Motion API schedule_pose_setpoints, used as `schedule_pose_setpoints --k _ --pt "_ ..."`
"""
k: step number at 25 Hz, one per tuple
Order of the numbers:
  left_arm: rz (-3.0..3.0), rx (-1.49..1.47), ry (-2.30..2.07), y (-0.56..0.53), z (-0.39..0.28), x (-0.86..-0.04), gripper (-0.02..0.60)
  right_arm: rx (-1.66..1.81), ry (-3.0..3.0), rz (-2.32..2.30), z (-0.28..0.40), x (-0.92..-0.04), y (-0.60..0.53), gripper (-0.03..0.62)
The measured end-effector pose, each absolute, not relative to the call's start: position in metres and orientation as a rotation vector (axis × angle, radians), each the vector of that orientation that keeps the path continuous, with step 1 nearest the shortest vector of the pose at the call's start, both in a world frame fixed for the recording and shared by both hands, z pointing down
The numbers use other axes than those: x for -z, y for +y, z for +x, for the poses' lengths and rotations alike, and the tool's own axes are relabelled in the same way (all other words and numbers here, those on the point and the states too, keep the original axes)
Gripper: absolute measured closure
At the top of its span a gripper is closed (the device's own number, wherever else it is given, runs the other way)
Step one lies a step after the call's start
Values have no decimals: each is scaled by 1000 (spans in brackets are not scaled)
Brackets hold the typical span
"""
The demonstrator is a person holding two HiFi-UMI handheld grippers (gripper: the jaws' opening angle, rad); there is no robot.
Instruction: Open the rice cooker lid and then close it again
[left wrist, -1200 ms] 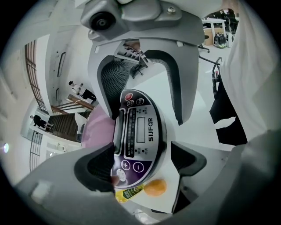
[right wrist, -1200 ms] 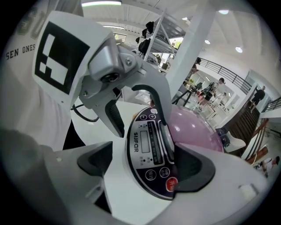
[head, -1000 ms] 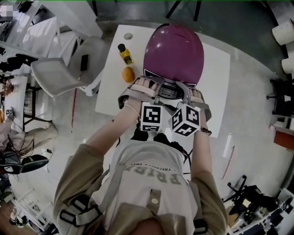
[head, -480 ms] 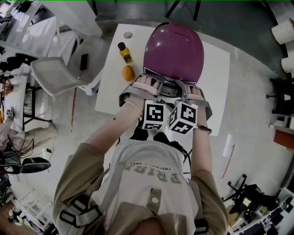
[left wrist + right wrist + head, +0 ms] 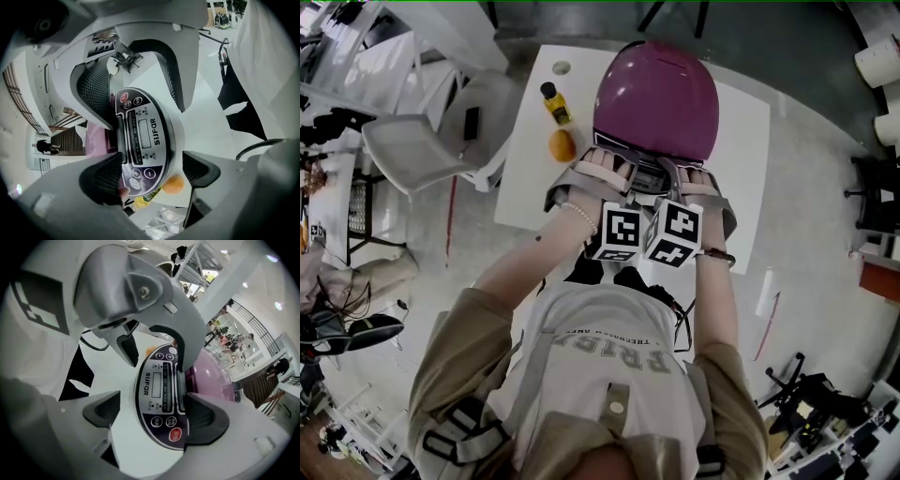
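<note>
Here the rice cooker (image 5: 654, 103) shows a glossy purple domed lid (image 5: 208, 376), shut, and a dark oval control panel (image 5: 140, 140) with a small display and round buttons. It stands on the white table (image 5: 741, 159). At the cooker's front, the left gripper (image 5: 150, 172) and right gripper (image 5: 154, 416) both hang over that panel, jaws wide apart, clamping nothing. One finger of each lies by the lid's edge, the other out in front of the cooker.
</note>
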State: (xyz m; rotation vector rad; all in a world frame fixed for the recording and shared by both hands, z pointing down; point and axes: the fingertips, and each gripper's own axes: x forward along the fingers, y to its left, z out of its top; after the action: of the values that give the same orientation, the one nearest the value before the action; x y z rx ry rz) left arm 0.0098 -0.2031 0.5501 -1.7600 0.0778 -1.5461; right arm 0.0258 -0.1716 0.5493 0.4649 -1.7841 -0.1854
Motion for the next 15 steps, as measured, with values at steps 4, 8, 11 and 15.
schedule_pose_setpoints --k 4,8,11,15 --pt "-1778 1535 91 -203 10 -549 164 175 -1811 494 25 -548 -172 183" --pt "-1816 1520 105 -204 12 -548 164 164 -1836 534 25 -548 -175 183" --pt "-1831 1503 122 -205 12 -549 164 137 -1864 561 23 -546 -176 183" --pt "-1838 1499 132 -206 14 -548 164 120 -1878 570 24 -545 -177 183"
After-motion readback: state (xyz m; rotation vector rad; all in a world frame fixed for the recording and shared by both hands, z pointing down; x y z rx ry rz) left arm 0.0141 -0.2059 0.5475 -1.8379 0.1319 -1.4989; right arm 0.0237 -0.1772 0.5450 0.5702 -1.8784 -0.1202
